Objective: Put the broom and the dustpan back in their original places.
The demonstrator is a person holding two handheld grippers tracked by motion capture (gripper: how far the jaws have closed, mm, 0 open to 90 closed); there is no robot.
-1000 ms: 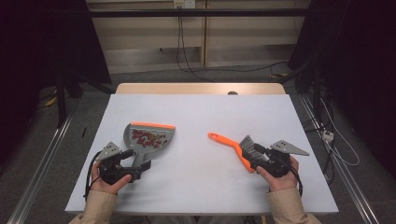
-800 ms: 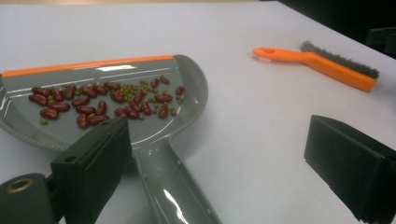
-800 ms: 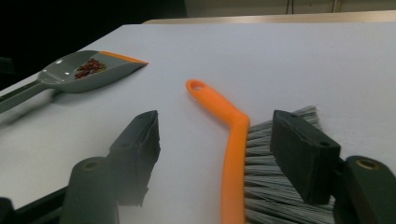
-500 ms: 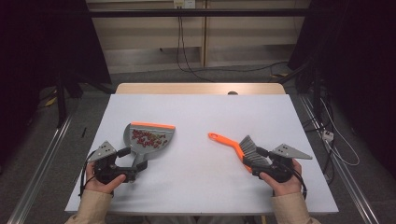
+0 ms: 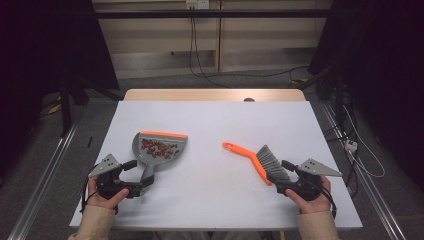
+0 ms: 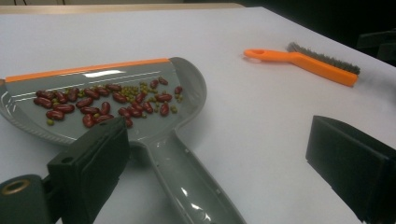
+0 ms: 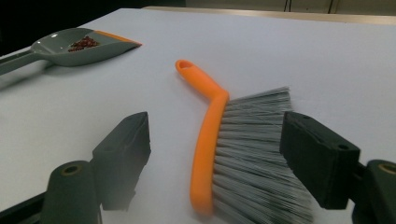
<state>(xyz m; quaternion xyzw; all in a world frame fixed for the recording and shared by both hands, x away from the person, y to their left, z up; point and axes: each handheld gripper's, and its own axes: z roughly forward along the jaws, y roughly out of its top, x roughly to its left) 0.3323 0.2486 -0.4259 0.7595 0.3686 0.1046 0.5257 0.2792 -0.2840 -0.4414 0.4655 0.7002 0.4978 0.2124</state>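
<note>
Release step underway: right gripper [image 7: 215,154] has just been opening, jaws spread, brush [image 5: 260,161] lying flat between them on table [image 5: 215,125], near right, pads not pressing. Left gripper [image 6: 224,163] spread wide, straddling dustpan [image 5: 156,151] handle without pinching. Dustpan sitting near left, holding red beans [image 6: 102,102] plus few green ones. Likely next: both grippers backing off toward near edge, not nudging either tool.
</note>
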